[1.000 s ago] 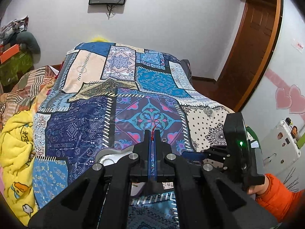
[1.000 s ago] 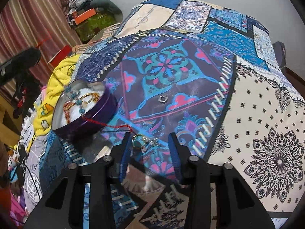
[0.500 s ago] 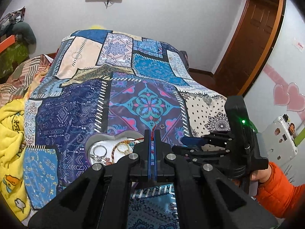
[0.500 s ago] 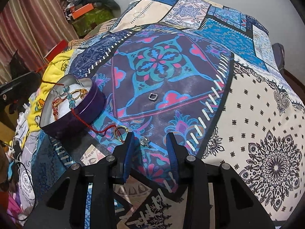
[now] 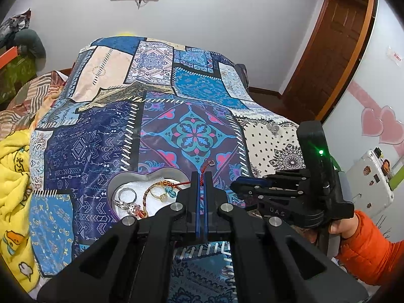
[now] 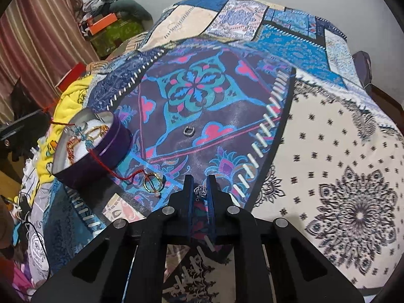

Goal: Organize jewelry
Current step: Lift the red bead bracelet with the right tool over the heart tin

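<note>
A heart-shaped purple jewelry box [image 6: 101, 151] sits on the patterned bedspread, also in the left wrist view [image 5: 141, 176], holding rings and bracelets. My left gripper [image 5: 201, 176] is shut on a red cord [image 5: 202, 174] that runs from the box. The cord [image 6: 111, 169] hangs over the box's side to a gold ring [image 6: 152, 182] on the bedspread. My right gripper [image 6: 200, 180] is shut on a small silver ornate ring [image 6: 200, 191] just above the bedspread. A small silver clasp [image 6: 188, 131] lies farther out.
The patchwork bedspread [image 6: 315, 139] covers the bed. A yellow blanket [image 5: 12, 189] lies at the left edge. Clutter and a curtain [image 6: 32, 38] stand beyond the bed's left side. A wooden door [image 5: 335, 45] is at the right.
My right gripper closed from open onto the silver ring. My left gripper drew back with the red cord, bringing the box into its view.
</note>
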Available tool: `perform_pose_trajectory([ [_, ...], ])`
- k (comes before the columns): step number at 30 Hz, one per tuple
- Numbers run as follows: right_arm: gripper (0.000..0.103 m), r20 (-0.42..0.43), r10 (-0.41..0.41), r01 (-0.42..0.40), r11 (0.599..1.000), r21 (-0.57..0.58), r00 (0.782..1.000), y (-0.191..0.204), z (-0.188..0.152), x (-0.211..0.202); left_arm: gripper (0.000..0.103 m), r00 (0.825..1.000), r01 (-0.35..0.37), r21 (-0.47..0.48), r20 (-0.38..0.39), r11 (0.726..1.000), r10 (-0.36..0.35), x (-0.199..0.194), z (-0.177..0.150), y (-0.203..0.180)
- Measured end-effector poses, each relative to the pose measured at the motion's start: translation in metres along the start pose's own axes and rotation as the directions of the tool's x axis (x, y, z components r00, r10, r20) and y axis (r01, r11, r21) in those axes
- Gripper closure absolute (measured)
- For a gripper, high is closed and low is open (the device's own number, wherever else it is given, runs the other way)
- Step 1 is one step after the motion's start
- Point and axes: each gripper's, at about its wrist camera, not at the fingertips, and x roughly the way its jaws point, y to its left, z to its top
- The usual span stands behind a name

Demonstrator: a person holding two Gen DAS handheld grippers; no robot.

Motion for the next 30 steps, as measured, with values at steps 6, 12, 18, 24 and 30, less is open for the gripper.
perform_pose_trajectory([
  [6,0.094,0.069,-0.012,0.013,1.0,-0.005,0.998,0.005,0.01,-0.03,0.103,1.0,0.005,0.01,0.024,1.0,-0.006,-0.011,0.004,-0.006],
  [12,0.094,0.147,-0.013,0.016,1.0,-0.022,0.989,0.02,0.021,-0.059,0.103,0.997,-0.001,0.016,0.078,1.0,0.0,-0.034,0.014,-0.009],
  [18,0.094,0.203,0.008,0.001,0.999,-0.046,0.979,0.041,0.025,-0.076,0.103,0.991,-0.026,0.017,0.128,1.0,0.024,-0.058,0.023,-0.007],
  [24,0.094,0.233,0.034,-0.019,0.998,-0.068,0.972,0.059,0.03,-0.082,0.103,0.983,-0.056,0.021,0.174,0.998,0.052,-0.08,0.027,-0.002],
  [30,0.094,0.256,0.059,-0.038,0.996,-0.086,0.965,0.074,0.037,-0.085,0.103,0.976,-0.073,0.021,0.209,0.997,0.067,-0.096,0.032,0.005],
])
